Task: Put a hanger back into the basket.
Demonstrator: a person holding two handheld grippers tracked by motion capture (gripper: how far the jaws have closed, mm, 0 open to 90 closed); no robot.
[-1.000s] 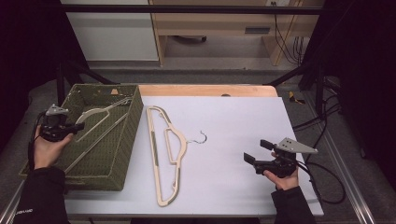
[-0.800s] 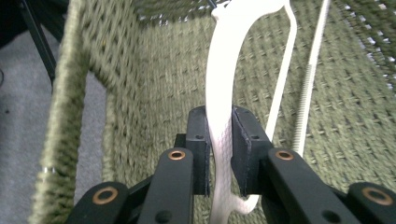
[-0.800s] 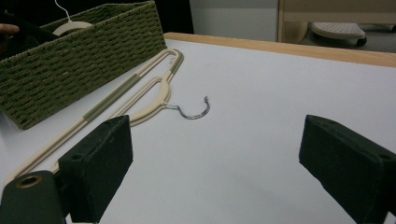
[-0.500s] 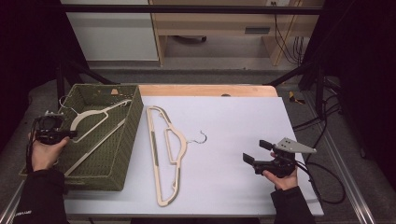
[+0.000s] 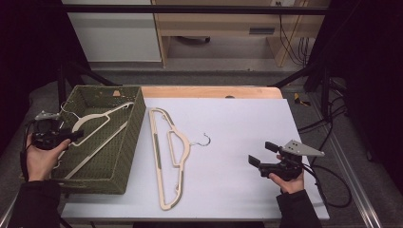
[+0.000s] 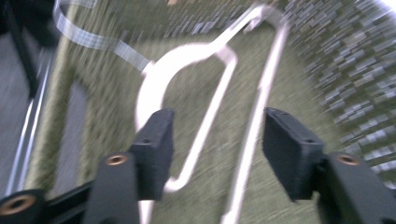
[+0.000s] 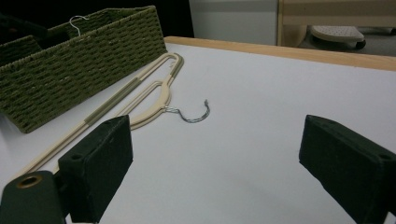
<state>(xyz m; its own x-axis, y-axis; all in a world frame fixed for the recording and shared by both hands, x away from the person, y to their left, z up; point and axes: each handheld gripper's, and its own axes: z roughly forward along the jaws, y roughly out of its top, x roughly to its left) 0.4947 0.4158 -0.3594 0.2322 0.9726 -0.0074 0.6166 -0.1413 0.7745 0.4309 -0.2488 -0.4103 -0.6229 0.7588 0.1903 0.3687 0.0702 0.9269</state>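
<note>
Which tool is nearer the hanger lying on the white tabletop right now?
Right, narrowly. The right tool sits open on the table past the hanger, on its hook side. The left tool is open over the basket, across the basket wall from it.

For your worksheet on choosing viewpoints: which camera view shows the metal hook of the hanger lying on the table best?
The right gripper view: the metal hook is close and sharp against the white table. The high view shows it small; the left gripper view looks into the basket.

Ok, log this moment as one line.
left gripper: open, over hanger in wicker basket | right gripper: open, empty, above table | second hanger: flat on table
</note>
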